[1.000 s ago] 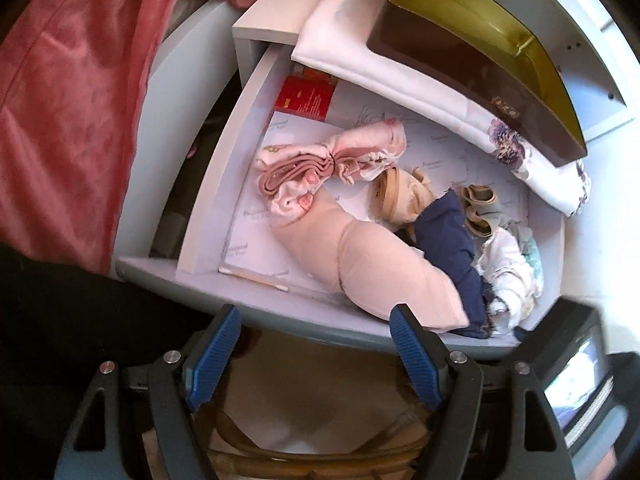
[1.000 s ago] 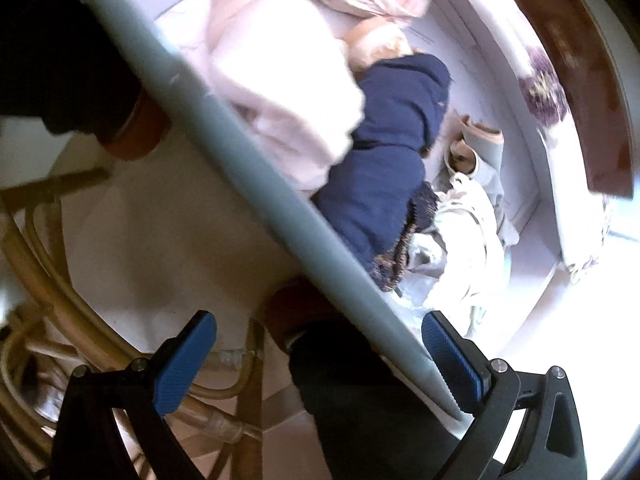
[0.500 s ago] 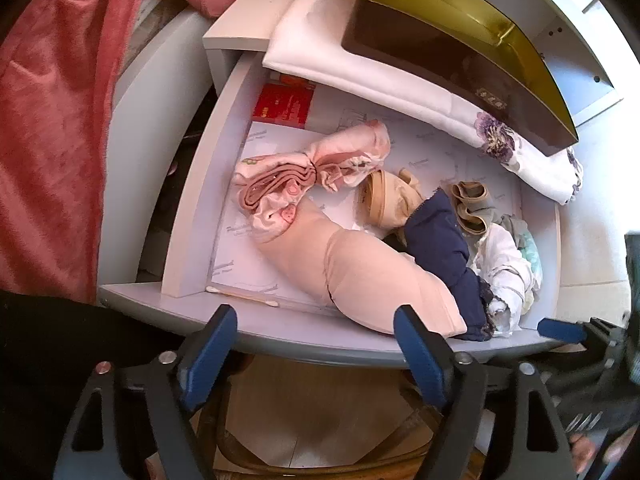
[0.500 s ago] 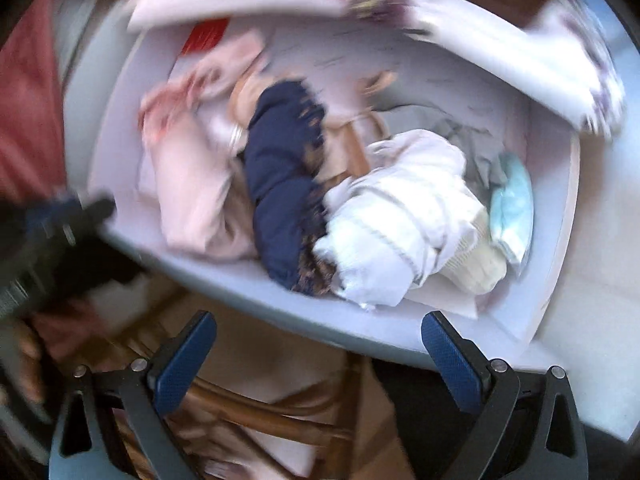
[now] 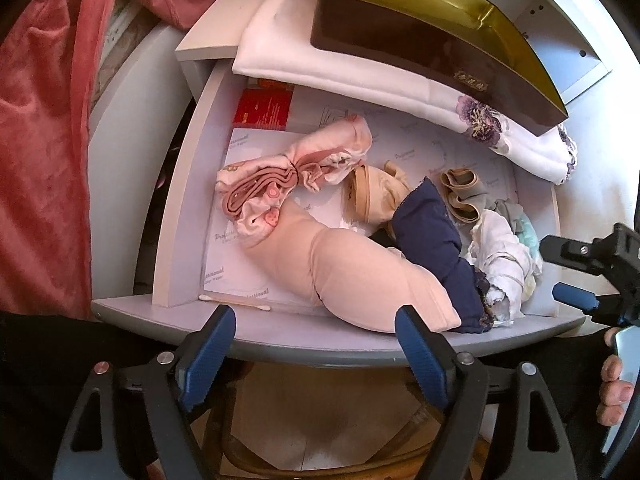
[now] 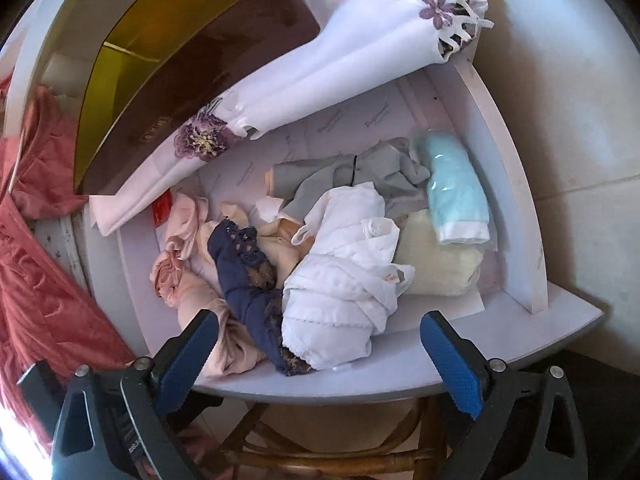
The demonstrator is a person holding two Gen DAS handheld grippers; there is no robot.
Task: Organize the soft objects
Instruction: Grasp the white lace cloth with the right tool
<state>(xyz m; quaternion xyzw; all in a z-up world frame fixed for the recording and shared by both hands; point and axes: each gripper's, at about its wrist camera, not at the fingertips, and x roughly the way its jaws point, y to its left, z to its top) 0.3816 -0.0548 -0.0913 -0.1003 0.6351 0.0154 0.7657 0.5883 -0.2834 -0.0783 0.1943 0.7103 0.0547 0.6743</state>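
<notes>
Left wrist view looks down into an open grey drawer (image 5: pixel 180 208) lined with printed paper; the left gripper (image 5: pixel 316 344) hangs over its front edge with jaws spread wide and nothing between them; a pale pink padded garment (image 5: pixel 344 268) lies along the front, a patterned pink bundle (image 5: pixel 280 176) behind it, a navy lace-trimmed piece (image 5: pixel 436 240) to its right; the right gripper (image 5: pixel 576 276) shows at the right edge, a hand (image 5: pixel 616 392) below it. Right wrist view sets the right gripper (image 6: pixel 320 348) over the drawer's front right part, jaws wide apart and empty; a white crumpled garment (image 6: pixel 344 280) lies just beyond them, touching the navy piece; a mint folded cloth (image 6: pixel 456 192) and a cream one (image 6: pixel 436 264) sit at the right wall; a white floral-embroidered cloth (image 6: pixel 320 64) drapes over the back under a brown and gold box (image 6: pixel 192 60).
</notes>
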